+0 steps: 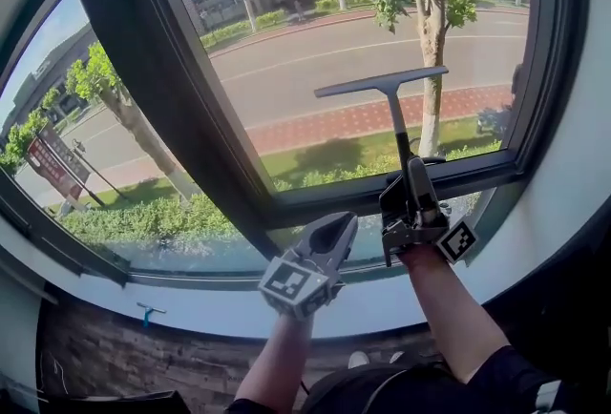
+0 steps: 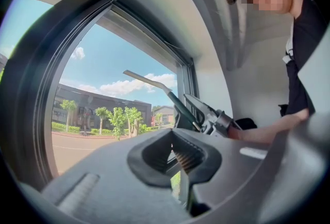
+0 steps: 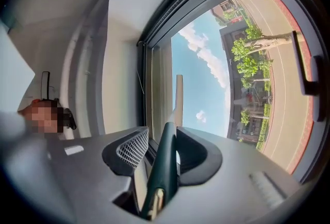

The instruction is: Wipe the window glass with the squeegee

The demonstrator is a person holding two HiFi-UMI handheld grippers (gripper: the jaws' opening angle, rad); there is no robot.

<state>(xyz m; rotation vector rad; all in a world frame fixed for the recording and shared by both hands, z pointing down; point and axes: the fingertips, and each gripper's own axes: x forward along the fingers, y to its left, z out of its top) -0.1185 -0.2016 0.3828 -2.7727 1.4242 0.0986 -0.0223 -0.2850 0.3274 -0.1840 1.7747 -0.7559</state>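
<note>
The squeegee has a dark blade lying against the right window pane, above a thin dark green handle. My right gripper is shut on that handle just above the lower window frame. In the right gripper view the handle runs up between the jaws, and the blade shows edge-on. My left gripper hangs lower left of the right one, shut and holding nothing. In the left gripper view its jaws are together, with the squeegee beyond them.
A thick dark mullion divides the right pane from a left pane. A pale sill runs beneath, with a small blue object below it. A dark window handle sits on the frame. A person's forearms hold both grippers.
</note>
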